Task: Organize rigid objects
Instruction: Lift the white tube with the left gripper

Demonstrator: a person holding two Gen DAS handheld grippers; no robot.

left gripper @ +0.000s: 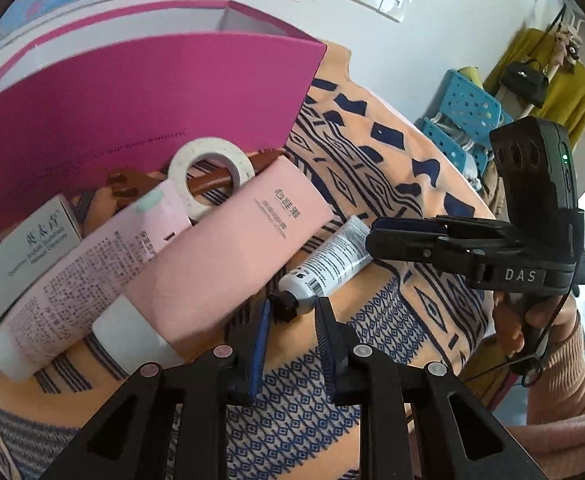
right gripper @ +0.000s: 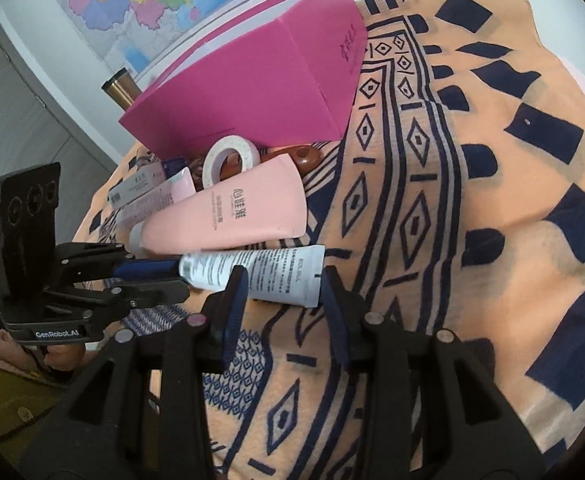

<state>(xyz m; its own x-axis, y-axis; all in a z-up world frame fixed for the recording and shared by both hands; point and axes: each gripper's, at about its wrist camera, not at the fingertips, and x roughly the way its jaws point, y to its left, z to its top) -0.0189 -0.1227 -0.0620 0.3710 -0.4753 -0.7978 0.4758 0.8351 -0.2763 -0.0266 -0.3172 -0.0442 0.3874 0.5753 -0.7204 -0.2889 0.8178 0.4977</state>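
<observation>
A white tube (left gripper: 332, 258) with a black cap (left gripper: 286, 308) lies on the orange patterned cloth (right gripper: 472, 200). My left gripper (left gripper: 292, 320) is shut on the cap end; in the right wrist view the cap is hidden between its fingers (right gripper: 148, 270). My right gripper (right gripper: 284, 292) is open, and the tube's crimped tail (right gripper: 292, 276) lies between its fingertips. Behind the tube lie a big pink tube (left gripper: 228, 248), a paler tube (left gripper: 92, 264), a tape roll (left gripper: 212, 172) and a brown wooden handle (right gripper: 304, 158).
A magenta box (left gripper: 132, 100) stands open behind the pile, and a grey carton (left gripper: 24, 248) lies at the left. Blue perforated baskets (left gripper: 468, 108) sit past the table's far edge. A metal tumbler (right gripper: 120, 88) stands behind the box. A hand (left gripper: 532, 320) holds the right gripper.
</observation>
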